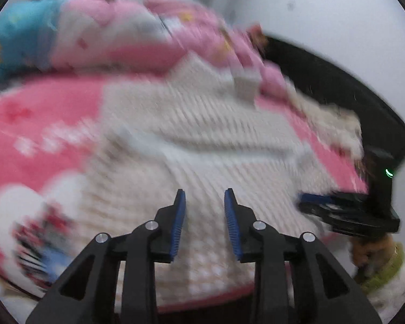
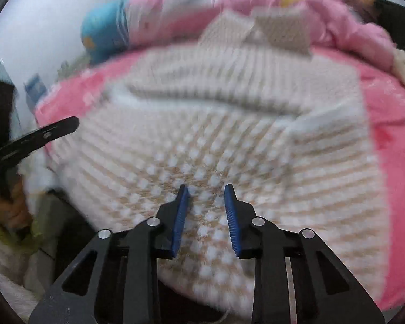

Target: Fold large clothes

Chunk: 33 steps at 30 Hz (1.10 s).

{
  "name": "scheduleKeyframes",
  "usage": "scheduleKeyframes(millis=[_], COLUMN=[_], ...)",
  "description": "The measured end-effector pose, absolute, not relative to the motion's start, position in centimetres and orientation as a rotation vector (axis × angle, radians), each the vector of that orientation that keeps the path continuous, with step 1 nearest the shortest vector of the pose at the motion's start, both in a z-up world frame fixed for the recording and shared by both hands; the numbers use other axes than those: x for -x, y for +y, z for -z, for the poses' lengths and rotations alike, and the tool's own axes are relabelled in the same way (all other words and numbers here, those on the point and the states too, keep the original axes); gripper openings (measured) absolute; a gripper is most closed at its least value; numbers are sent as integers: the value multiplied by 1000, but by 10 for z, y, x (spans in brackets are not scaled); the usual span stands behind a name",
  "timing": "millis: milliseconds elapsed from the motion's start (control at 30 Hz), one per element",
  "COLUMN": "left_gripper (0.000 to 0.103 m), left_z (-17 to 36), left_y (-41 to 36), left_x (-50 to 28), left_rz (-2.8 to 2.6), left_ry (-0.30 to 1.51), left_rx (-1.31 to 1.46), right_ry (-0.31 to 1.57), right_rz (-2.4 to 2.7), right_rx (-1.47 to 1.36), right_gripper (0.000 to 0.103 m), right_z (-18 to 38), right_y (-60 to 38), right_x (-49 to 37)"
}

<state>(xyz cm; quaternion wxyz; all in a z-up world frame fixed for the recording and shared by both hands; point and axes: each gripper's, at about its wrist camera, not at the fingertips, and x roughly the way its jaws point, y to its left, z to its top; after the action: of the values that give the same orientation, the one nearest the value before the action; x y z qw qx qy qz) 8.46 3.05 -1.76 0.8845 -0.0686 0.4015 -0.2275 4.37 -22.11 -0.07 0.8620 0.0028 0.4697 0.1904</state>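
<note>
A cream and beige checked knit garment (image 1: 202,140) lies spread on a pink blanket (image 1: 40,135), with a folded layer lying across its middle. In the left wrist view my left gripper (image 1: 205,193) hovers over the garment's near part, open, with nothing between its blue pads. My right gripper (image 1: 337,208) shows at that view's right edge, over the garment's right side. The right wrist view shows the same garment (image 2: 216,135) under my right gripper (image 2: 206,189), which is open and empty. My left gripper (image 2: 40,135) juts in from that view's left. Both views are blurred.
A rumpled pink and white quilt (image 1: 148,32) and a blue pillow (image 1: 19,40) lie at the blanket's far side. A black curved edge (image 1: 337,81) runs along the right. A fuzzy brown, green and white thing (image 1: 378,259) sits behind the right gripper. A white wall stands beyond.
</note>
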Motion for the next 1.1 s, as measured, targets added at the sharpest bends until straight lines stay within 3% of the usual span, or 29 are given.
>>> scheduleKeyframes(millis=[100, 300, 467, 633, 867, 900, 1033, 1100], left_gripper=[34, 34, 34, 34, 34, 34, 34, 34], left_z=[57, 56, 54, 33, 36, 35, 33, 31], left_y=[9, 14, 12, 19, 5, 5, -1, -4], left_x=[-88, -84, -80, -75, -92, -93, -100, -101], left_rz=[407, 416, 389, 451, 425, 430, 441, 455], left_ry=[911, 899, 891, 829, 878, 872, 856, 844], left_rx=[51, 107, 91, 131, 115, 120, 104, 98], right_ry=[1001, 930, 954, 891, 1027, 1018, 992, 985], right_rz=[-410, -438, -450, -491, -420, -412, -406, -411], right_rx=[-82, -67, 50, -11, -101, -67, -1, -6], right_gripper=[29, 29, 29, 48, 50, 46, 7, 5], right_z=[4, -40, -11, -47, -18, -14, -10, -11], right_y=[-229, -222, -185, -191, -204, -203, -195, -198], right_x=[-50, -39, -53, -69, -112, -110, -95, -89])
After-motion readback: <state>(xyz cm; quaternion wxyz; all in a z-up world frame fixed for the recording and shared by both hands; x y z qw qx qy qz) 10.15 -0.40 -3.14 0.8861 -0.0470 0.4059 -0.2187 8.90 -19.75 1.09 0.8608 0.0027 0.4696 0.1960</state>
